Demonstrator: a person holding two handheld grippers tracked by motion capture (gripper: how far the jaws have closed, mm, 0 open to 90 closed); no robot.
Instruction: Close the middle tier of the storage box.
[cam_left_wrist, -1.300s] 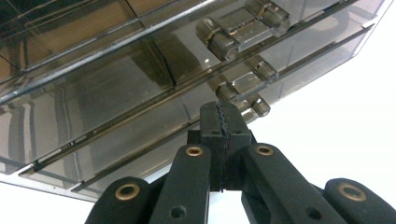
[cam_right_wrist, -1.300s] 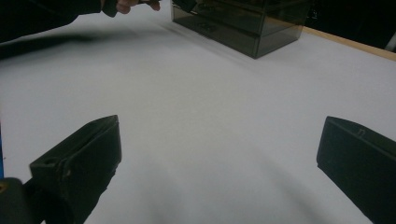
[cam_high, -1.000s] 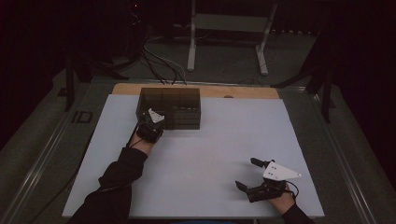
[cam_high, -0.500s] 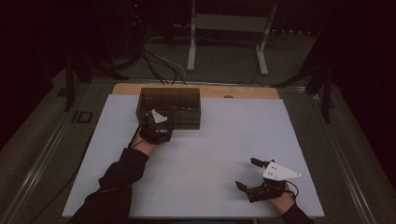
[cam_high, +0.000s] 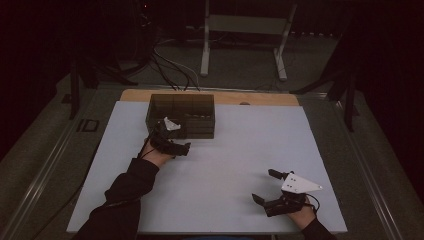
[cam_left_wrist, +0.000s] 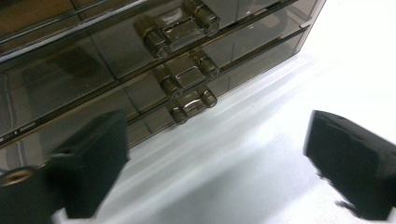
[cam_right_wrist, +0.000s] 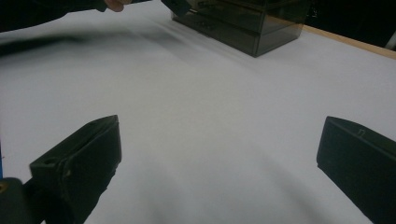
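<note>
A dark, see-through drawer box (cam_high: 182, 115) stands at the back left of the white table (cam_high: 240, 150). My left gripper (cam_high: 172, 137) sits just in front of it. In the left gripper view its jaws (cam_left_wrist: 215, 158) stand wide apart, having just been opening, with only bare table between them. The drawer fronts with their three clear handles (cam_left_wrist: 187, 77) lie straight ahead, all pushed in. My right gripper (cam_high: 262, 186) rests near the front right corner, open (cam_right_wrist: 219, 158) and holding nothing. It faces the box (cam_right_wrist: 243, 23) from across the table.
A wooden strip (cam_high: 250, 97) runs along the table's far edge behind the box. Beyond it, on the floor, are a metal stand (cam_high: 240, 40) and loose cables (cam_high: 170, 70). A dark sleeve (cam_high: 125, 190) reaches in from the bottom left.
The left gripper's jaws have spread apart in front of the drawer box. Both hands stay where they were.
</note>
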